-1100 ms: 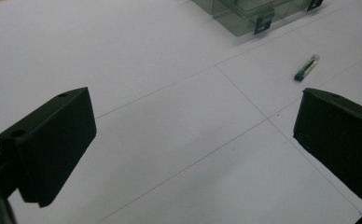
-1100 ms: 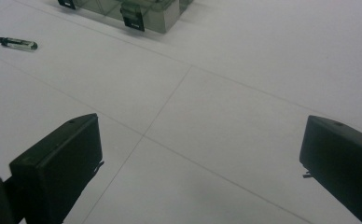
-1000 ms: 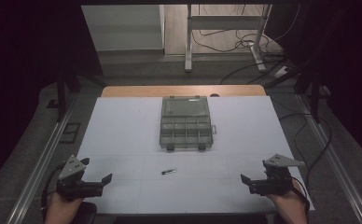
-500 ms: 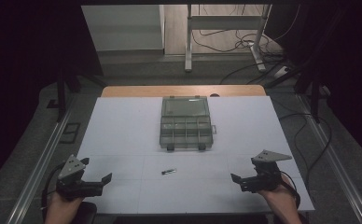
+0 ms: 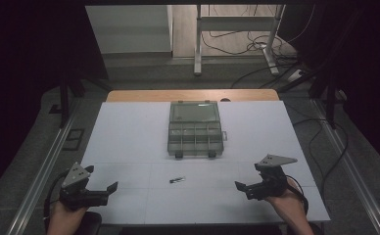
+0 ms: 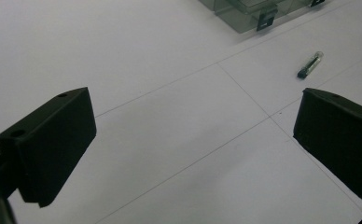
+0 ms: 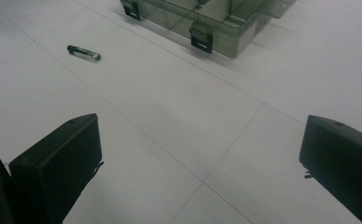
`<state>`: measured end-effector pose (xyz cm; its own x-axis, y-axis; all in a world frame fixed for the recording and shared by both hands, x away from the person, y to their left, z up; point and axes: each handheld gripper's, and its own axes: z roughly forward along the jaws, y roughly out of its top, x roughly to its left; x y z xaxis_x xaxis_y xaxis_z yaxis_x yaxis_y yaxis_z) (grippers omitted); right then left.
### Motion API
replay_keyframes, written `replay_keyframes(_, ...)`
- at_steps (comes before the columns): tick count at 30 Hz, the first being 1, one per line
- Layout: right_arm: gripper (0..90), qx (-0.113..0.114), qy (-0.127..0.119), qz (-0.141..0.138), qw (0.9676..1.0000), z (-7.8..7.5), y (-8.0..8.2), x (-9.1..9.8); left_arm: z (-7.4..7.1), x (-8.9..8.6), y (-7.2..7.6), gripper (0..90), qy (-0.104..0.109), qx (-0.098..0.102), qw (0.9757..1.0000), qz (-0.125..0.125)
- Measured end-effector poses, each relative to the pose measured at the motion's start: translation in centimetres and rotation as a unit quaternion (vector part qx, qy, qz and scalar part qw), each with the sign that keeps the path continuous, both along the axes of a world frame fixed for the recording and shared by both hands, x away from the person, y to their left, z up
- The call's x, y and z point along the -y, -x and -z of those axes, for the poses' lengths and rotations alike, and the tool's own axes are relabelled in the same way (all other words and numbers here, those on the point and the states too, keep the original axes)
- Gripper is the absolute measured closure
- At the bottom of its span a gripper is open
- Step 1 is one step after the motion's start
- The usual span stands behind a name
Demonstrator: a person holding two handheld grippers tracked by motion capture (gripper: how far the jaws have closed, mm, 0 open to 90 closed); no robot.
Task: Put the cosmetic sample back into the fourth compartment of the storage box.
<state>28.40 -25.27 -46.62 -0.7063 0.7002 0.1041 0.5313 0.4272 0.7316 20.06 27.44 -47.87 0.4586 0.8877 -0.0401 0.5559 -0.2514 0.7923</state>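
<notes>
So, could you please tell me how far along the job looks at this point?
The compartment box already lies open on the table. Nothing is in hand: the left tool and right tool are both open and holding nothing. The small vial-like piece lies loose in front of the box, so picking it up and, presumably, boxing it seems left.

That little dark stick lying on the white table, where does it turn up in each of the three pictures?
High view: the small stick lies near the table's middle front, just below the compartment box.
Left gripper view: upper right, beyond the right jaw.
Right gripper view: upper left, left of the box.
Shared landmark: the box's black front latches, close by the stick in every view.
</notes>
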Motion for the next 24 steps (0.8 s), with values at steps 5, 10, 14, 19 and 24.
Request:
replay_keyframes(5, 0.0, -0.015, -0.023, -0.018, 0.9994, -0.1, -0.7, -0.8, 0.0, 0.1, 0.0, 0.0, -0.002, -0.001, 1.0, 0.0)
replay_keyframes(10, 0.0, -0.01, -0.02, -0.034, 0.9992, 0.0, -1.1, -1.8, 0.0, 0.1, 0.0, 0.0, -0.004, -0.001, 1.0, 0.001)
replay_keyframes(14, 0.0, -0.012, -0.017, -0.039, 0.999, 0.1, -1.4, -2.3, 0.0, 0.1, 0.0, 0.0, -0.004, -0.001, 1.0, 0.001)
replay_keyframes(19, 0.0, -0.02, -0.033, -0.06, 0.9974, 0.1, -2.0, -3.3, 0.0, 0.1, 0.0, 0.0, -0.005, -0.001, 1.0, 0.002)
replay_keyframes(24, 0.0, -0.008, -0.043, -0.065, 0.9969, -0.1, -2.3, -3.9, 0.0, 0.2, 0.0, 0.0, -0.007, -0.001, 1.0, 0.004)
